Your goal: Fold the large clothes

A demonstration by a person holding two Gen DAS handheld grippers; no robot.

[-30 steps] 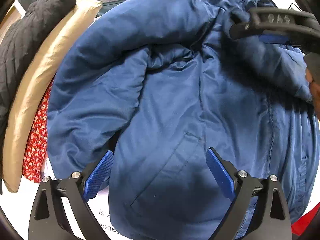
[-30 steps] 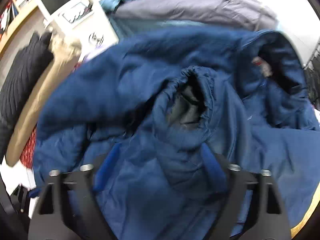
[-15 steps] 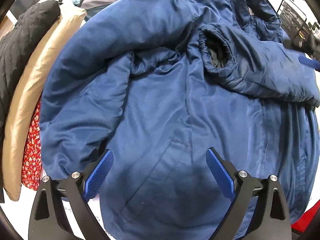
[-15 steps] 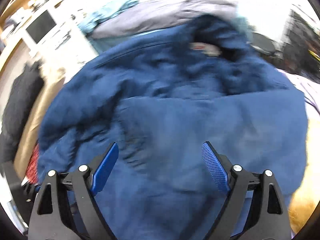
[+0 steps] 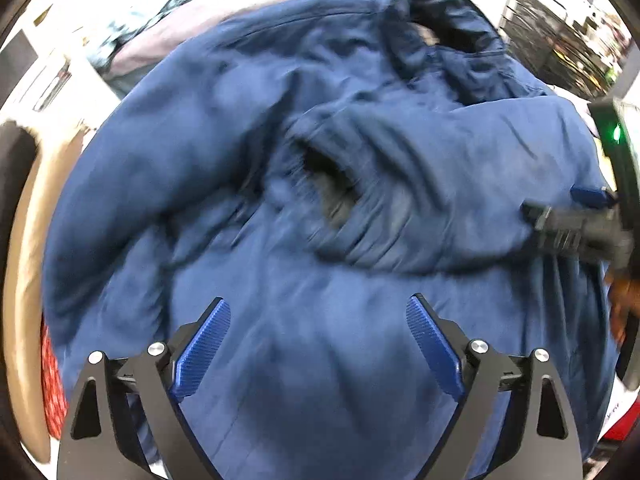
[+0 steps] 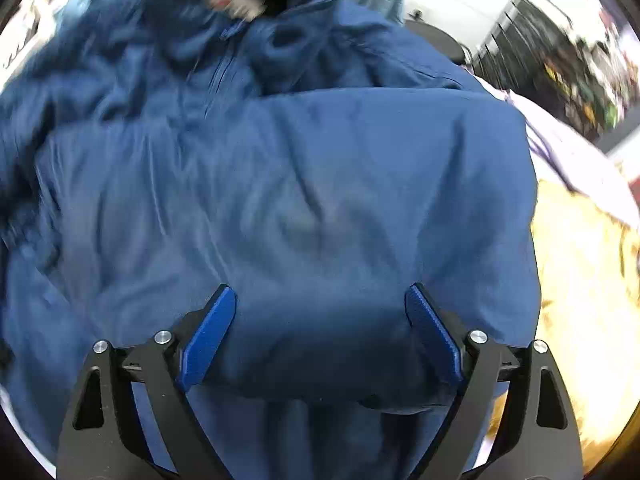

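Jacket: a big blue jacket [image 5: 304,184] lies spread out and fills both views; its sleeve [image 5: 420,184] is folded across the chest, with the dark cuff opening [image 5: 332,188] facing up.
Collar: at the far end [image 5: 448,20], blurred.
Hard to see: the surface under the jacket is covered; the label inside the collar [image 6: 236,2] is smeared.
Left gripper [image 5: 318,344]: jaws wide apart above the lower front, holding nothing.
Right gripper [image 6: 320,332]: jaws wide apart, straddling the folded sleeve; whether the pads touch it is unclear.
Left edge: tan garment [image 5: 20,280], red patterned cloth [image 5: 52,392], both cut off.
Right edge: yellow cloth [image 6: 580,300], blurred.
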